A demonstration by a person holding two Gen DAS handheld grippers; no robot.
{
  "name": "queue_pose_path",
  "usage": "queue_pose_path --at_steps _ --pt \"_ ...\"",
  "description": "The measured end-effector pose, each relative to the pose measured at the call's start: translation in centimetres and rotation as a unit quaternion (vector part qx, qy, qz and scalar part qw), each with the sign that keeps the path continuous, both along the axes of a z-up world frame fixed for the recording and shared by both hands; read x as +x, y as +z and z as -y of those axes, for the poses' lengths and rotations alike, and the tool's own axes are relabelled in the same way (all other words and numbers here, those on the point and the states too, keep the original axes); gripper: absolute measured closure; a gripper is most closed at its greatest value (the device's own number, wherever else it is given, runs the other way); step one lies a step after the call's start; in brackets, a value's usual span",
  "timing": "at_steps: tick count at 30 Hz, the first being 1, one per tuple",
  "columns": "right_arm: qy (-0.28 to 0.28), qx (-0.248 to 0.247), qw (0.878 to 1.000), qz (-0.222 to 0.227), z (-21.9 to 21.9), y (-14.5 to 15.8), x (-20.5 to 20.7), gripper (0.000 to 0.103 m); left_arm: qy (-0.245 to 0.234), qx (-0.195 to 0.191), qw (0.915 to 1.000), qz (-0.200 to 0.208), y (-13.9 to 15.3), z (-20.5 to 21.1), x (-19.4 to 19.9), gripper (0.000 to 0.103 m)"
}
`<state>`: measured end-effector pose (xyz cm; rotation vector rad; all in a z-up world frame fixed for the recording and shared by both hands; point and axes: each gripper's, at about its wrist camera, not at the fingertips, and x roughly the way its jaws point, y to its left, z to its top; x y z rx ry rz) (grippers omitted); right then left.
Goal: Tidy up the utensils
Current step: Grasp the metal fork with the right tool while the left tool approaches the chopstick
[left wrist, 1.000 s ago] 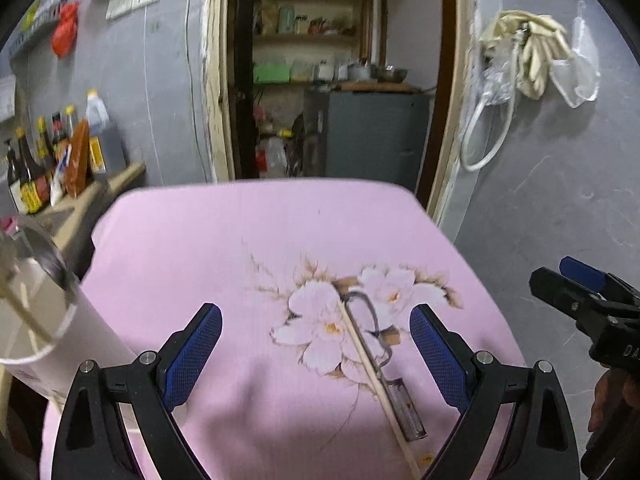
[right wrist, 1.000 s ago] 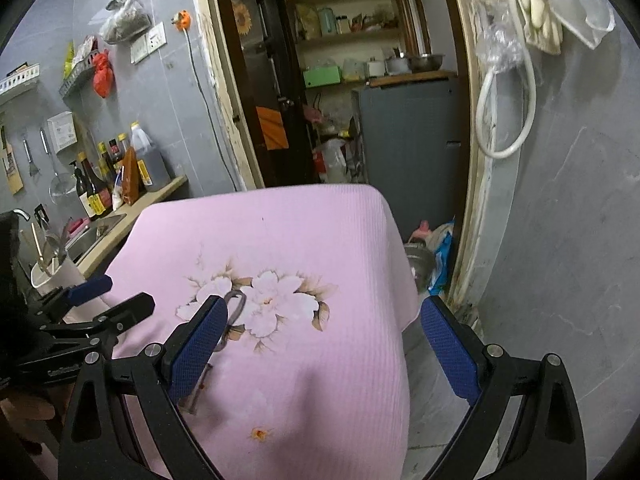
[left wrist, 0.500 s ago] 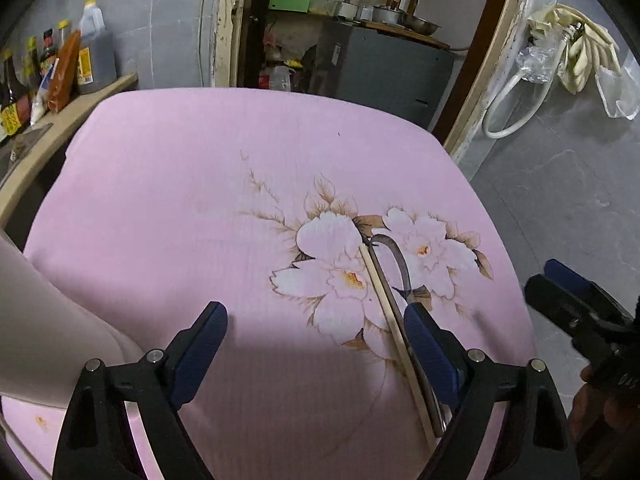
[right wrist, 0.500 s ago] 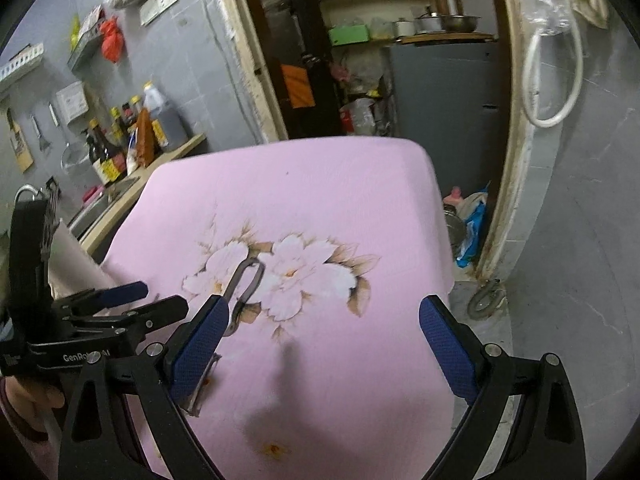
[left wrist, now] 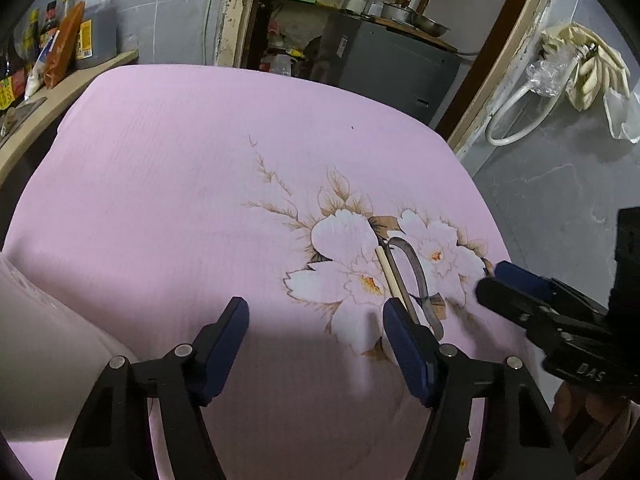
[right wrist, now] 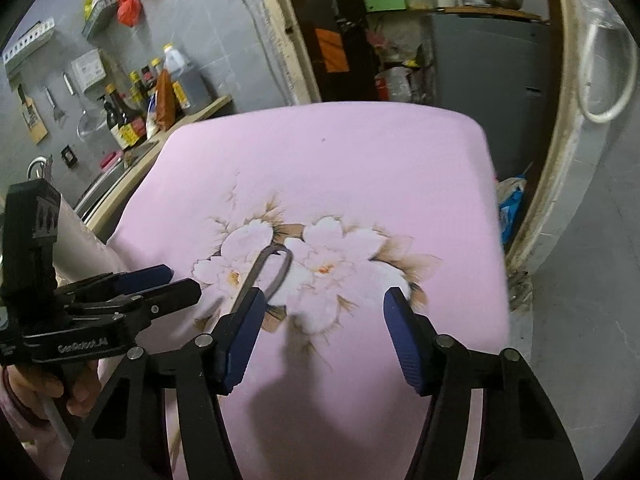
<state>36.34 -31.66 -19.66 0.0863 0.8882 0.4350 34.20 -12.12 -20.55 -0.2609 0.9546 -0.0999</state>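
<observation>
Utensils lie on a pink cloth (left wrist: 168, 184) printed with white flowers: a pale wooden chopstick (left wrist: 387, 276) and, touching it on its right, a dark metal tool with a looped end (left wrist: 414, 268). Both rest flat on the flower print, near the front right part of the cloth. Their near ends are hidden behind a gripper finger.

In the left wrist view, the left gripper (left wrist: 316, 344) hangs low over the cloth. Its jaws are closing but grip nothing; the chopstick and the looped tool run under its right finger, not between the pads. The right gripper (right wrist: 322, 336) also has its jaws closing on nothing, with the looped tool disappearing behind its left finger. A person's hand (right wrist: 44, 384) holds the left gripper's handle.

The chopstick is probably light, stiff and thin, so it could roll or slip out of a loose pinch; gripping it across the shaft near the middle seems safest. The metal tool looks heavier, rigid and smooth; its straight shank beside the loop seems the better hold. Neither looks fragile. Because they touch, taking one may nudge the other.
</observation>
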Motion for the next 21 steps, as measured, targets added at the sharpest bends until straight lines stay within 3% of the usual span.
queue_pose_path --at_steps 6,21 --pt "0.026 -0.012 1.0 -0.01 -2.0 -0.6 1.7 0.059 0.014 -0.01 0.9998 -0.001 0.0 -0.5 0.3 0.045" --pt "0.041 -0.06 0.997 -0.027 -4.6 -0.9 2.9 0.065 0.015 -0.014 0.9998 -0.001 0.0 -0.5 0.7 0.045"
